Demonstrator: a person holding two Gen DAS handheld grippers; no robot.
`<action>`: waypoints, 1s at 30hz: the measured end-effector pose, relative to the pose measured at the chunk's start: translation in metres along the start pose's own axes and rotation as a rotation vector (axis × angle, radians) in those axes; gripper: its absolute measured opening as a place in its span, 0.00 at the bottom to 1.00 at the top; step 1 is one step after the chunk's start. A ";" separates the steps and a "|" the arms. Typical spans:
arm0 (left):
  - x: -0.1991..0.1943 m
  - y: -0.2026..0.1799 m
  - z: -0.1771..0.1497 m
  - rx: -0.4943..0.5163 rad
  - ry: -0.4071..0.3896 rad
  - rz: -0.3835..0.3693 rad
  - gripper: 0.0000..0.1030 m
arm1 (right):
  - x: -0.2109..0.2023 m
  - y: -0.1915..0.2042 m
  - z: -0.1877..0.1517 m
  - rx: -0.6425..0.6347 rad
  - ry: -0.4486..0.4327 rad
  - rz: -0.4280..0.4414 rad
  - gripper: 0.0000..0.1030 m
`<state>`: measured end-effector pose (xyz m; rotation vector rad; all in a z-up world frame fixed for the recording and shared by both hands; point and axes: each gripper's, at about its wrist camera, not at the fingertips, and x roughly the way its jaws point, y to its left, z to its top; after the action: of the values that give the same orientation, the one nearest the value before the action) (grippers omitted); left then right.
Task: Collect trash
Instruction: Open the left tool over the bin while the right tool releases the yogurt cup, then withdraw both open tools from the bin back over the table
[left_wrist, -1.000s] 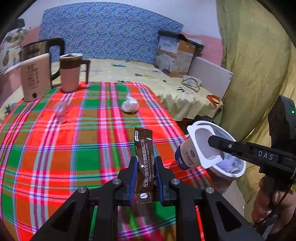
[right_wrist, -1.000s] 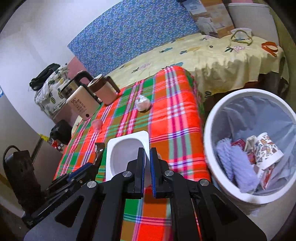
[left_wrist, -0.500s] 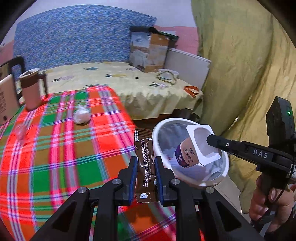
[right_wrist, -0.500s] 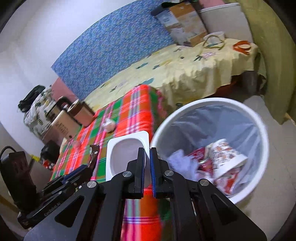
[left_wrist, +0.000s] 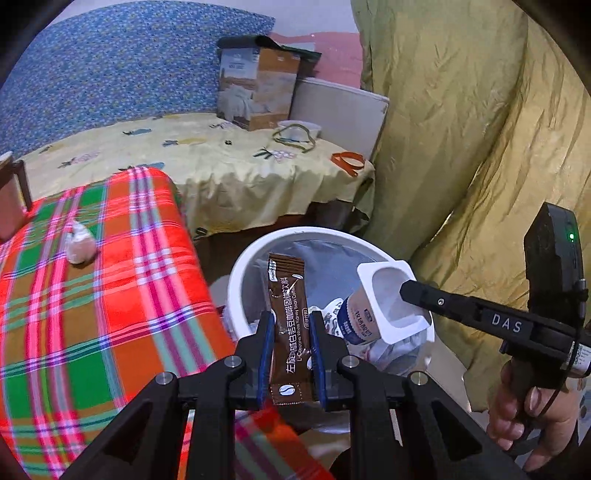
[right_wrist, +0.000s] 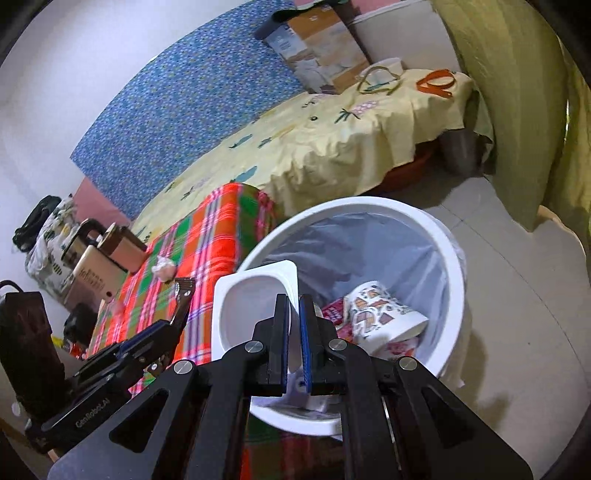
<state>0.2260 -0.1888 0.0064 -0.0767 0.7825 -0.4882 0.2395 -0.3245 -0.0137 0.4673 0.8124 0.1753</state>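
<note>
Coffee sachet (left_wrist: 289, 325), brown with white lettering, stands upright between the blue pads of the left tool (left_wrist: 289, 334), which is pinching it about its lower half; its top edge rises past the fingertips. Just beyond and below that tool sits the white trash bin (left_wrist: 236, 284), lined with a grey bag, so the sachet hangs over the bin's near rim.

To the right of the left tool, the right tool (right_wrist: 291, 325) is pressed together on the rim of a white yogurt cup (right_wrist: 255, 295), the thin wall caught between its pads. The cup tilts with its open mouth towards the right tool's camera and its blue-labelled body pointing down into the bin. A person's hand (left_wrist: 532, 410) grips that tool's handle at the lower right of the left wrist view.

Inside the bin, ahead of the right tool, lie a patterned paper cup (right_wrist: 384, 314) on its side, a red wrapper (right_wrist: 332, 308) and some white crumpled paper.

Left of both tools is the desk (left_wrist: 92, 314) under a red, green and orange plaid cloth; a crumpled tissue (left_wrist: 79, 247) rests on it, well apart from the bin. Farther left along the desk stand an electric kettle (right_wrist: 92, 273) and a brown mug (right_wrist: 120, 245).

Beyond the bin is a bed (left_wrist: 207, 162) with a yellow sheet, bearing a cardboard box (left_wrist: 255, 88). An olive curtain (left_wrist: 461, 129) hangs to the right.
</note>
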 end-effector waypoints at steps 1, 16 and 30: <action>0.004 0.000 0.002 -0.001 0.005 -0.005 0.19 | 0.001 -0.002 0.000 0.005 0.003 -0.004 0.08; 0.022 0.003 0.006 -0.007 0.007 -0.051 0.34 | 0.005 -0.013 0.002 0.032 0.011 0.024 0.32; -0.024 0.026 -0.017 -0.069 -0.019 0.002 0.34 | -0.011 0.021 -0.013 -0.088 -0.004 0.024 0.32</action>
<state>0.2100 -0.1536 0.0039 -0.1445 0.7812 -0.4574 0.2228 -0.3050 -0.0045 0.3940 0.7920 0.2311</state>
